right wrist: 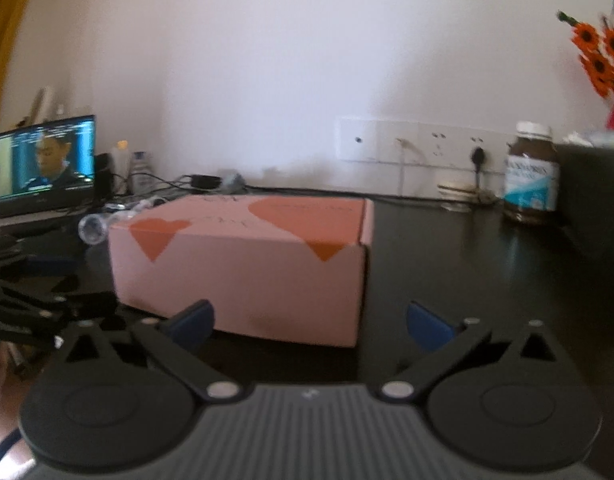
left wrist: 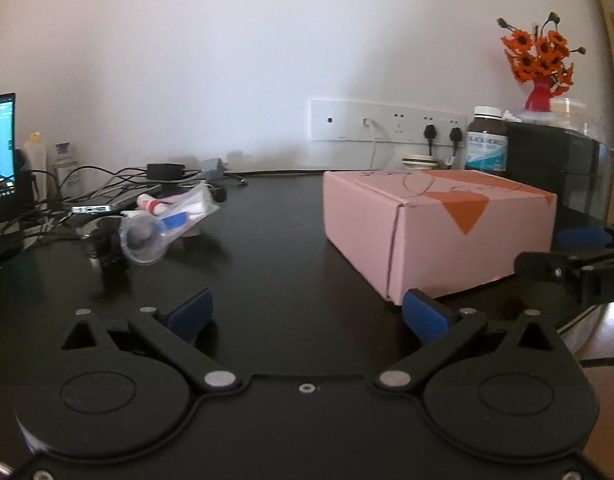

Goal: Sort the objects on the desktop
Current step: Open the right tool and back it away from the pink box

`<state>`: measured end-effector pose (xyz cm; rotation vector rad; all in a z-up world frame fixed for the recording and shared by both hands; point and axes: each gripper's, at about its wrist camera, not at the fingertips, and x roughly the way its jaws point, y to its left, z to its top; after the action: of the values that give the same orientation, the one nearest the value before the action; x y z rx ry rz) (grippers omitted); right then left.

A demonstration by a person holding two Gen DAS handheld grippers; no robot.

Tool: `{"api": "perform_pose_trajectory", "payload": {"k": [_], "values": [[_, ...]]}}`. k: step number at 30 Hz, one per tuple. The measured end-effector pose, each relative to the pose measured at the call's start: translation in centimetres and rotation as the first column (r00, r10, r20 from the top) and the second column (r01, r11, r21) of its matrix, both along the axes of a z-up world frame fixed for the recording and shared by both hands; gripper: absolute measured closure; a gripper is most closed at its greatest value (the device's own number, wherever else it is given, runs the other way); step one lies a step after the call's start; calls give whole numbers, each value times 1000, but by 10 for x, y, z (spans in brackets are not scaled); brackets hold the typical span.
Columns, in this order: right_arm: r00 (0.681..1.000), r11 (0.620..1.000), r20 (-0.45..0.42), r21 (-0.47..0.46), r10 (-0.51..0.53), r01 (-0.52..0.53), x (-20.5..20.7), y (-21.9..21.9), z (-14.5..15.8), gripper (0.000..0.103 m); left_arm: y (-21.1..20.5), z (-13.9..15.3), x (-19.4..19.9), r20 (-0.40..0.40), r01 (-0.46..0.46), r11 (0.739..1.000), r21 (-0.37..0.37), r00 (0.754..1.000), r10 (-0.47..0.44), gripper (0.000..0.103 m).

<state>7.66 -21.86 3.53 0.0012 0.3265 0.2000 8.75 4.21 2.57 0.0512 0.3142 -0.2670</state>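
Note:
A closed pink box [left wrist: 435, 232] with orange shapes sits on the black desk [left wrist: 275, 248]. It also shows in the right wrist view [right wrist: 243, 264], close in front. My left gripper [left wrist: 307, 316] is open and empty, low over the desk, left of the box's near corner. My right gripper [right wrist: 309, 324] is open and empty, with the box's near right corner between its fingers' line. A clear plastic bag of small items [left wrist: 167, 220] with a clear cup lies at the left. A brown supplement bottle [left wrist: 487, 140] stands behind the box; it also shows in the right wrist view [right wrist: 531, 176].
A laptop [right wrist: 47, 164] with cables [left wrist: 87, 188] sits at the far left. A wall socket strip [left wrist: 387, 120] runs along the back. A black case [left wrist: 555, 164] with orange flowers in a red vase [left wrist: 539, 60] stands at the right. The right gripper shows at the left view's right edge [left wrist: 579, 264].

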Motion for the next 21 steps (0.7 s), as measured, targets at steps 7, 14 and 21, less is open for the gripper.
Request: {"api": "perform_pose_trajectory", "payload": {"k": [7,14,21], "values": [[996,996,-3,-18,-84,84,-6,8,-8,1,0,1,1,-7,-12,1000,8,1000,12,0],[997,997,-16,-21,-71,70,-3,8,-6,1,3,2,3,-9,12,1000,17,1000,-12,0],[999,999,-33,-24,24,-25,6,-5,-4,1,1,4,6,-34,-7,1000,16,999,7,0]]}}
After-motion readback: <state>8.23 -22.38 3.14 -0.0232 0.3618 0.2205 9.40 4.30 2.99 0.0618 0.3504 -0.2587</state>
